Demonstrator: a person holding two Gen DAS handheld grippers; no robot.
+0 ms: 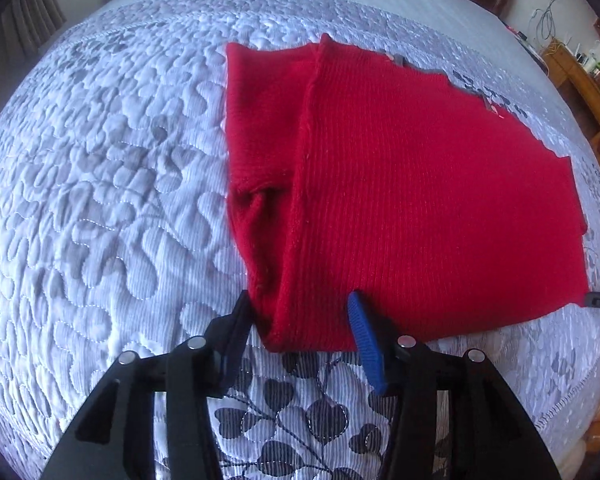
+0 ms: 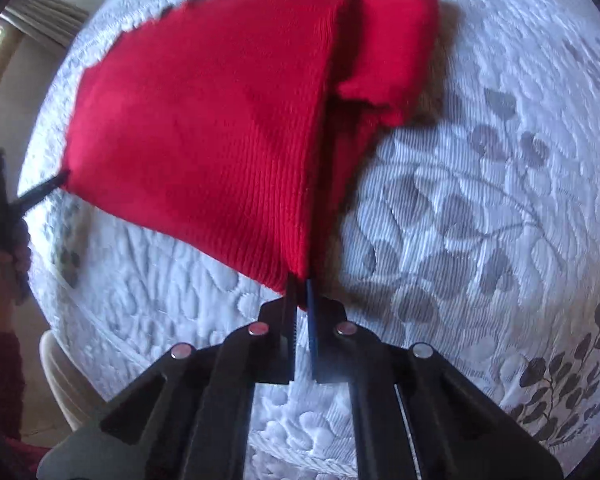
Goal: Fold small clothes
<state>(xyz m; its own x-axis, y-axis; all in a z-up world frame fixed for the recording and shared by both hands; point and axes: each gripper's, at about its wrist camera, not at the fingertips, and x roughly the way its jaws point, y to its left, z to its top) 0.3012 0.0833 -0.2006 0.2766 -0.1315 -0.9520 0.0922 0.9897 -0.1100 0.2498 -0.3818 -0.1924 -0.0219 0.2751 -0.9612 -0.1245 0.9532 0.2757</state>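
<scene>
On the quilted white floral bedspread (image 1: 100, 168), the left tool (image 1: 300, 320) has its fingers spread apart around the near folded corner of the red ribbed knit garment (image 1: 420, 200). The right tool (image 2: 301, 292) is clamped on another corner, lifting it ahead.

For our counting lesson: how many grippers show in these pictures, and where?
2. The left gripper sits open around one near corner of the red knit garment. The right gripper is shut on the other near corner. None seems hidden.
</scene>
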